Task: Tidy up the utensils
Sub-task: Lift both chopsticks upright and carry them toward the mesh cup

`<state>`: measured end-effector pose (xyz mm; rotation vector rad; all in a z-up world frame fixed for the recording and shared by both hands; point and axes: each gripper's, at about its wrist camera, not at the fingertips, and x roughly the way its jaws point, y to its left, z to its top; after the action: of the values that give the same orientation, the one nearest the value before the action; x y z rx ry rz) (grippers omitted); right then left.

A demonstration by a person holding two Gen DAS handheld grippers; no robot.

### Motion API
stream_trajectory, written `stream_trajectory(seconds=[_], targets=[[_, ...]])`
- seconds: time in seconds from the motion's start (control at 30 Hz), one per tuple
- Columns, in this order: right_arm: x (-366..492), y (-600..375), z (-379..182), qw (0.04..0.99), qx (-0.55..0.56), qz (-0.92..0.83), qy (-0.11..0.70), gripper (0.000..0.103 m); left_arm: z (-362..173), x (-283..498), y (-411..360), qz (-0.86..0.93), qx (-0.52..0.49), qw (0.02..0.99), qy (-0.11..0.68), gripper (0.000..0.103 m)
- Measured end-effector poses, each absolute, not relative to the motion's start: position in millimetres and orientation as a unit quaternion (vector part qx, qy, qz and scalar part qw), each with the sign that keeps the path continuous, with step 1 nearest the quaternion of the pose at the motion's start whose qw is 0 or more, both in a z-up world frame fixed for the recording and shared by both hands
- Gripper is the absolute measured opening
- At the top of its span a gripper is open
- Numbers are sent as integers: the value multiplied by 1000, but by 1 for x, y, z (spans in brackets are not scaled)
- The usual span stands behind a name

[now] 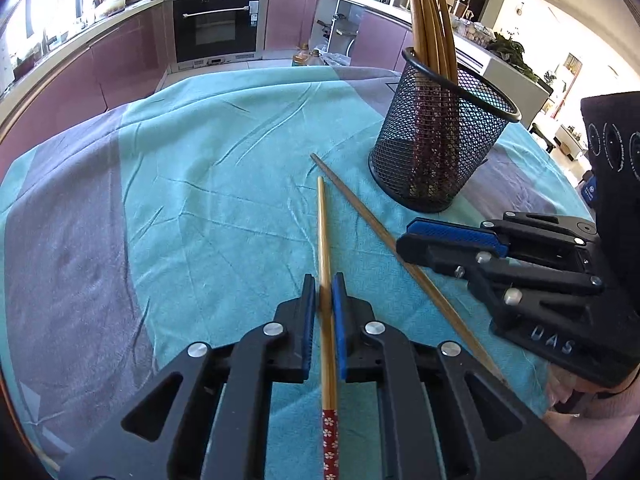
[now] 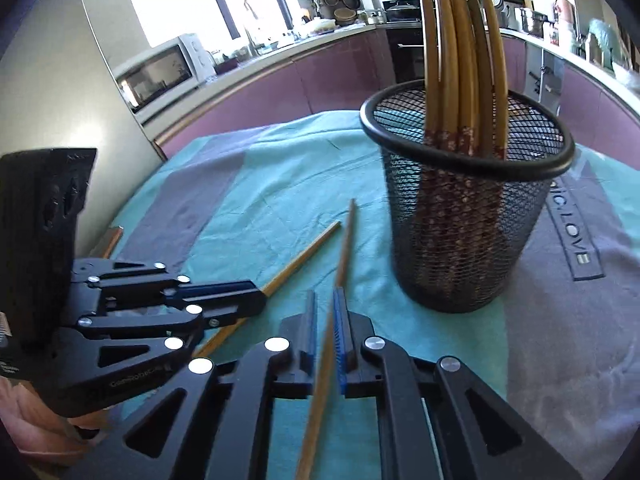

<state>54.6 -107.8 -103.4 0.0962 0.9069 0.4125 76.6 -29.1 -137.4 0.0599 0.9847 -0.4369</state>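
Note:
My left gripper [image 1: 323,280] is shut on a light bamboo chopstick [image 1: 323,220] with a red flowered end, low over the cloth. In the right wrist view the same gripper [image 2: 260,298] shows at the left with that chopstick's tip [image 2: 308,246] sticking out. A darker chopstick [image 2: 347,240] lies between the jaws of my right gripper [image 2: 325,298]. It leans on the right pad, with a gap to the left pad. The black mesh cup [image 2: 460,240] stands just beyond, upright, with several chopsticks [image 2: 456,60] in it. The left wrist view shows the cup [image 1: 432,152] at the right.
A teal and grey cloth [image 1: 200,180] covers the table and falls off at the far edge. Purple kitchen cabinets and an oven [image 1: 218,26] stand beyond it. A microwave [image 2: 160,70] sits on the counter at the left. The cloth left of the chopsticks lies bare.

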Motion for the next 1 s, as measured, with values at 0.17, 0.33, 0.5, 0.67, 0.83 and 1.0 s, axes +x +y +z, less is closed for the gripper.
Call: stream_trajectory(seconds=[0.17, 0.33, 0.5, 0.67, 0.83, 1.0], targets=[[60, -99, -111, 878, 19, 187, 441, 19, -138, 82, -34, -207, 39, 857, 469, 12], [65, -99, -113, 879, 24, 181, 440, 8, -138, 87, -38, -205, 44, 858, 468, 11], [65, -106, -115, 877, 48, 186, 440, 6, -138, 88, -36, -200, 33, 861, 466, 7], [60, -110, -107, 879, 61, 201, 427, 6, -132, 85, -35, -199, 28, 865, 459, 7], [54, -110, -96, 882, 68, 220, 411, 6, -122, 81, -30, -202, 22, 871, 448, 7], [49, -110, -86, 883, 72, 238, 397, 6, -110, 74, -26, -208, 16, 876, 436, 7]])
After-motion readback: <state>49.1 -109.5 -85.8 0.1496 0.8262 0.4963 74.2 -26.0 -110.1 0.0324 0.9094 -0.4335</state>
